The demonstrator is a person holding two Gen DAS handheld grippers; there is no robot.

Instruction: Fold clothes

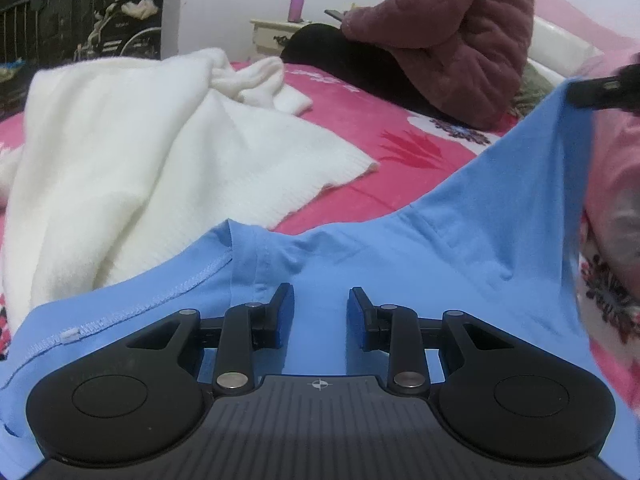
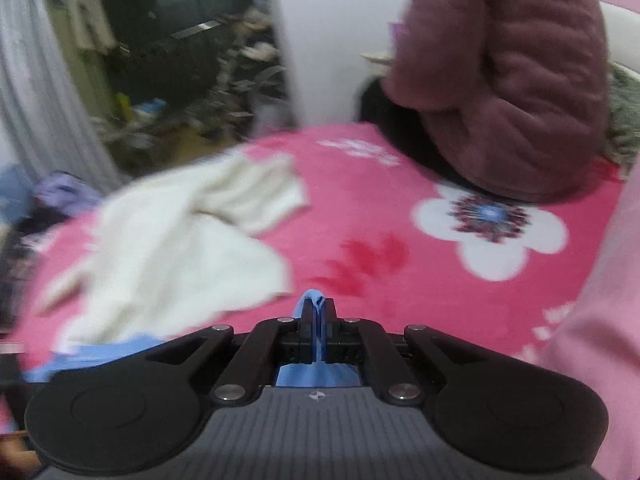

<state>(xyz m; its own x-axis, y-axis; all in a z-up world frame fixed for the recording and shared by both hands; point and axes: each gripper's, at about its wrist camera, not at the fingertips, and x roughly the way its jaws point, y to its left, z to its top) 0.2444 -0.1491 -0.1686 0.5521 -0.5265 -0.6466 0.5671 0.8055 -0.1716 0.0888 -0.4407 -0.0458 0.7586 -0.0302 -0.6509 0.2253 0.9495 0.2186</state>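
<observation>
- Blue shirt (image 1: pixel 360 240) is filling the view right under our left tool (image 1: pixel 320 308), whose fingers are standing well apart with nothing between them; cloth is lying beneath the gap, not in it.
- We are gripping a bunched edge of that same shirt in our right tool (image 2: pixel 319 312), its fingers closed tight on a thin fold of blue that is poking up between the pads.
- In the left view we are seeing the right tool (image 1: pixel 604 88) holding one corner of the shirt up high, so the fabric is sloping down from it toward the left tool.
- Behind the shirt, a white sweater (image 1: pixel 140 152) is lying crumpled on the pink bed (image 1: pixel 360 128), near the shirt; whether they are touching we cannot tell.
- A person (image 1: pixel 452 32) in a quilted jacket is sitting at the far side of the bed, well apart from both garments.
- We are judging the shirt to be mid-handling: lifted at one corner, not yet lying flat or folded.
- Risks we are weighing:
  - the right tool is pinching only a narrow edge, so a hard pull could be slipping the cloth free;
  - with one corner held and the left tool empty, the shirt may be sagging and creasing unevenly;
  - a careless close of the left tool could be catching several layers at the seam (image 1: pixel 224 268);
  - dragging the shirt could be snagging the sweater.
</observation>
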